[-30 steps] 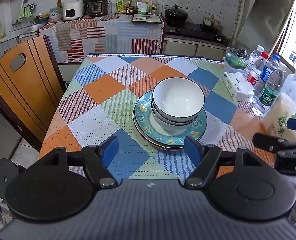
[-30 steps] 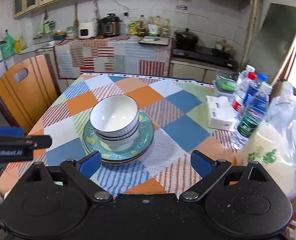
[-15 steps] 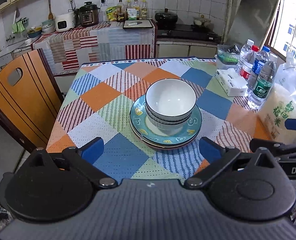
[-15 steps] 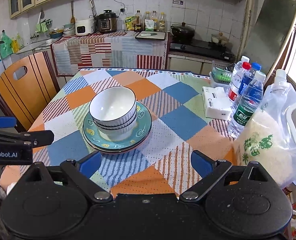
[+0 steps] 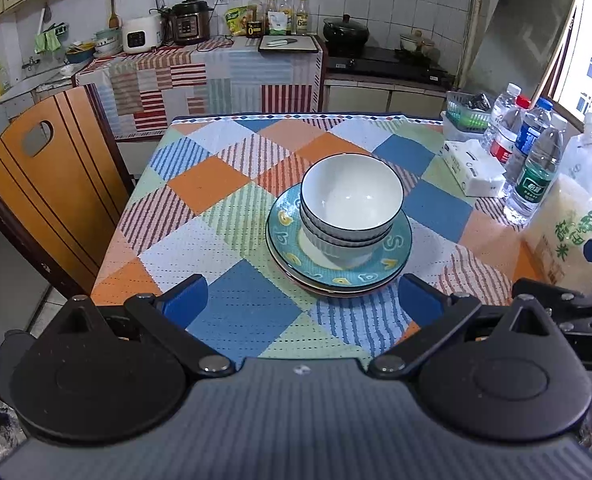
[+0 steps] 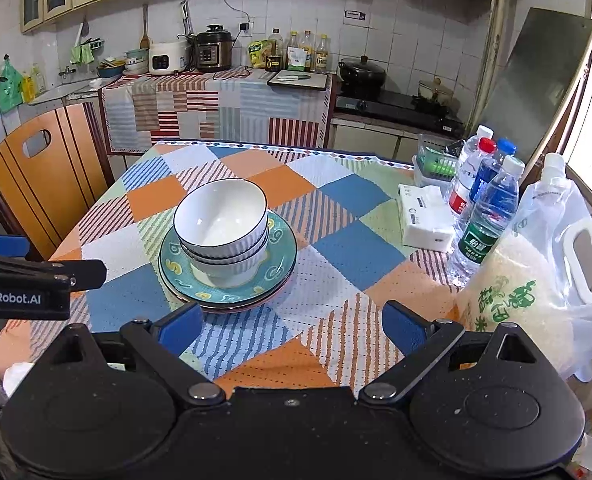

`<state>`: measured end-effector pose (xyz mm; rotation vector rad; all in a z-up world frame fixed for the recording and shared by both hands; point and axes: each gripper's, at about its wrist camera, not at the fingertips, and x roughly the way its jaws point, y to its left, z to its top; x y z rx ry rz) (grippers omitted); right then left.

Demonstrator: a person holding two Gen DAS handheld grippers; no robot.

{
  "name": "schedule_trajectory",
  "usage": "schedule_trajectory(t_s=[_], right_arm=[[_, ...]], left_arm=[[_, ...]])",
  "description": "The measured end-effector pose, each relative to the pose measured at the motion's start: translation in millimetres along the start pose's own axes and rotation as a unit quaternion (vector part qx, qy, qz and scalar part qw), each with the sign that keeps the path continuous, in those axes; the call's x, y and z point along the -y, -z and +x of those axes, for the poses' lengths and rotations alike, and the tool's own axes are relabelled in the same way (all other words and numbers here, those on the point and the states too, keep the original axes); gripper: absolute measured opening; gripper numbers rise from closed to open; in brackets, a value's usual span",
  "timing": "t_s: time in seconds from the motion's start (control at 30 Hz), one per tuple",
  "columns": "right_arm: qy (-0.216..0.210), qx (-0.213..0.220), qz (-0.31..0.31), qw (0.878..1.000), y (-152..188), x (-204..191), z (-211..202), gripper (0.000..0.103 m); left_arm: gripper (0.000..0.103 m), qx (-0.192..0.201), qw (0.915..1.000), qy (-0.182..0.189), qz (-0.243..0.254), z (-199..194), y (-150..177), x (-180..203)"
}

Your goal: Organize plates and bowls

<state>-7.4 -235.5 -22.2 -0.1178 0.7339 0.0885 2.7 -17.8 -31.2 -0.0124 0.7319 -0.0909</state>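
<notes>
White bowls (image 5: pixel 352 196) with dark rims sit nested on a stack of teal patterned plates (image 5: pixel 284 232) in the middle of the checked tablecloth. The same bowls (image 6: pixel 221 218) and plates (image 6: pixel 280 256) lie left of centre in the right wrist view. My left gripper (image 5: pixel 302 304) is held above the near table edge, short of the plates, wide open with nothing between its blue pads. My right gripper (image 6: pixel 292 326) is also open and empty, to the right of the stack. Each gripper's side shows at the edge of the other's view.
Water bottles (image 6: pixel 488 220), a tissue pack (image 6: pixel 426 220), a green basket (image 6: pixel 436 166) and a bag of rice (image 6: pixel 512 292) line the table's right side. A wooden chair (image 5: pixel 44 188) stands at the left. A counter with cookers (image 5: pixel 190 22) and a stove lies behind.
My left gripper's jaws spread from partly open to wide open. Both views drew back slightly from the stack; the bowls and plates stayed put.
</notes>
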Motion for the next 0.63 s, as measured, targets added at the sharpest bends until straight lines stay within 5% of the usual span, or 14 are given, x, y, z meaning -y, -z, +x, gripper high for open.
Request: schedule_trajectory(t_s=[0.63], right_arm=[[0.003,-0.005,0.004,1.0,1.1,0.0,1.3,0.098]], left_arm=[[0.103,-0.008,1.0,0.001,0.0,3.0,1.2,1.0]])
